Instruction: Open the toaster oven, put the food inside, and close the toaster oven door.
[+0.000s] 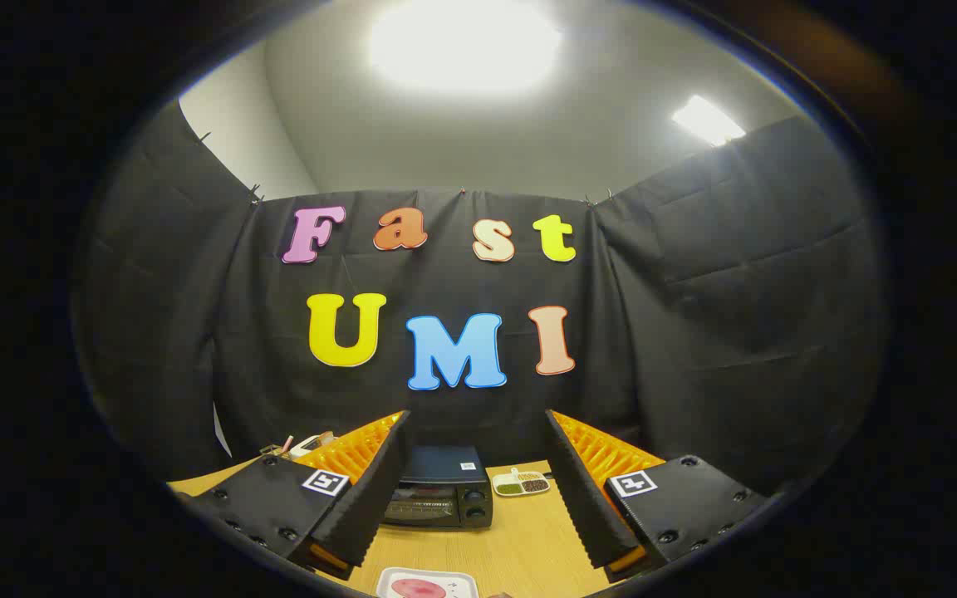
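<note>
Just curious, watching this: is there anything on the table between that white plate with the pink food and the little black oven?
No. In the gripper view, bare wooden table separates the plate from the closed toaster oven. The open gripper hovers over that stretch, holding nothing.

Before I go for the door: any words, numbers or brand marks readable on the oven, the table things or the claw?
No text can be quoted.
Toaster oven front panel: markings too blurred to read.
White sticker on the oven's top: too small to read.
Square markers on the claw: black-and-white patterns, no words.
The claw is open and empty, with the oven beyond its fingers.
</note>
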Demonstrator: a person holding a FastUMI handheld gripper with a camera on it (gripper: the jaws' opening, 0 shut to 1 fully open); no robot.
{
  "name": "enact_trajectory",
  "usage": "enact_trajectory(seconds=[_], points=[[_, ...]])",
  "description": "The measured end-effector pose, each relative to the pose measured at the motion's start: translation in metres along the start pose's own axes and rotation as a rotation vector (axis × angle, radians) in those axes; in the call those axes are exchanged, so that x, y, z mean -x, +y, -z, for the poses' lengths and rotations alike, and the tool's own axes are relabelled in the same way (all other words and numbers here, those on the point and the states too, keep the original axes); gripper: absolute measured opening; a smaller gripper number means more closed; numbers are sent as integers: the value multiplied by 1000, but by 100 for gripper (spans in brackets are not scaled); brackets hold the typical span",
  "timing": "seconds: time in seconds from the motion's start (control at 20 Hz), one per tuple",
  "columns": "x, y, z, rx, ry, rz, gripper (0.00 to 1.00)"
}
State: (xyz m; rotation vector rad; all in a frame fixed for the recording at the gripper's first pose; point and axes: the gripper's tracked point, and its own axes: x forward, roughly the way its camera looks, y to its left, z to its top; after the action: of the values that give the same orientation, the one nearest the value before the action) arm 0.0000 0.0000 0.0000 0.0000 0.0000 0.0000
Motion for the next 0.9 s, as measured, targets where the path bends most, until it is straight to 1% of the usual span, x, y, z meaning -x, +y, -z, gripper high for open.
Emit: enact_trajectory(seconds=[0.6,0.9], points=[[-4,-4,6,38,15,-1,98],[-18,1,9,19,15,-7,98]])
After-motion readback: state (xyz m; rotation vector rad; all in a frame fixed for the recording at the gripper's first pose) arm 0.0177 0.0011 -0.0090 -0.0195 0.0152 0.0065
